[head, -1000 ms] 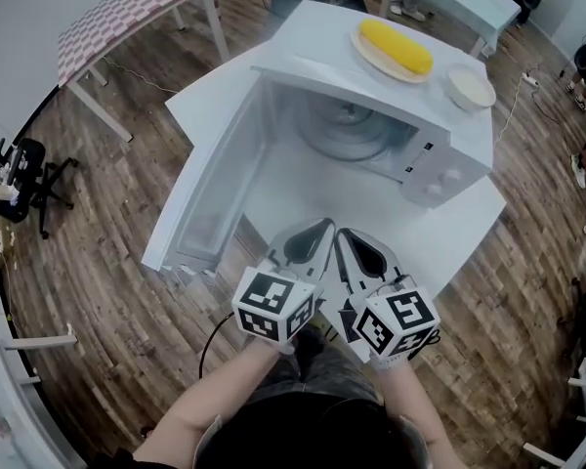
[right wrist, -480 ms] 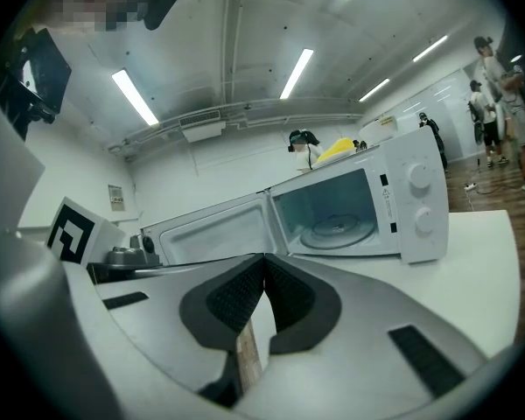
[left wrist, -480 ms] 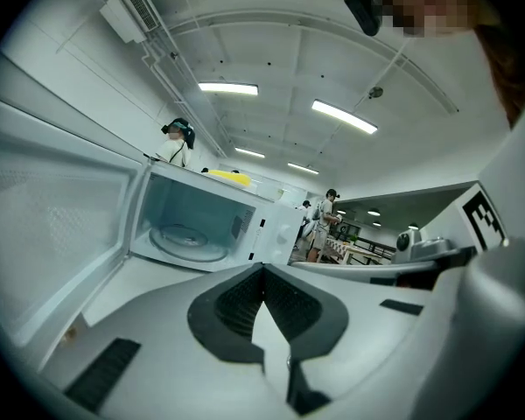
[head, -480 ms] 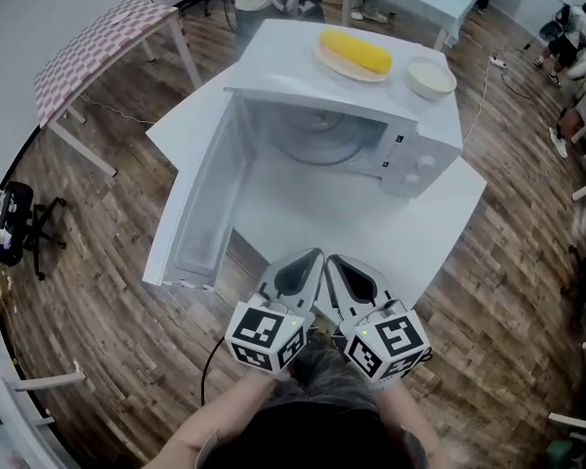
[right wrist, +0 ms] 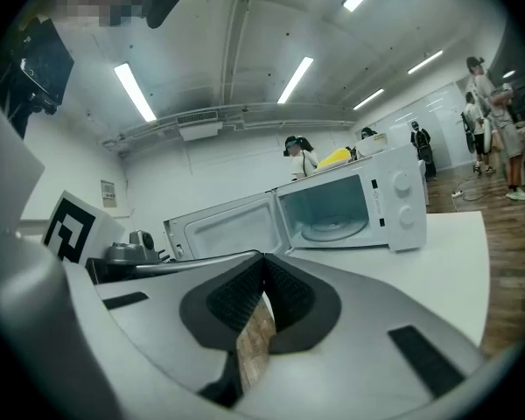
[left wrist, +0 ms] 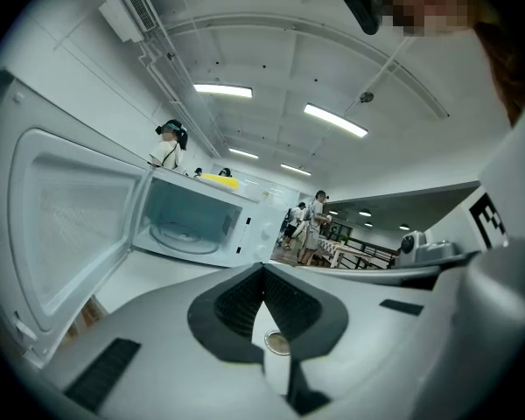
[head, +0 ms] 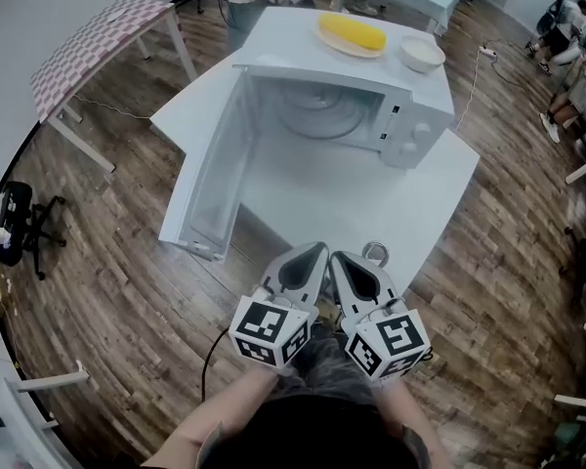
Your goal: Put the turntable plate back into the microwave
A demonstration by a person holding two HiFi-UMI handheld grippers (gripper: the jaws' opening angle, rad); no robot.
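So, both grippers sit low, side by side, close to the person's body. The left gripper (head: 308, 257) has its jaws pressed together on nothing, and it's the same for the right gripper (head: 347, 262). Well ahead of them the microwave (head: 410, 125) stands with its door (head: 210, 184) swung wide toward the left gripper's side. The glass plate (head: 317, 120) lies flat inside. The job looks done, so empty grippers held clear of the table (head: 371, 213) make sense.
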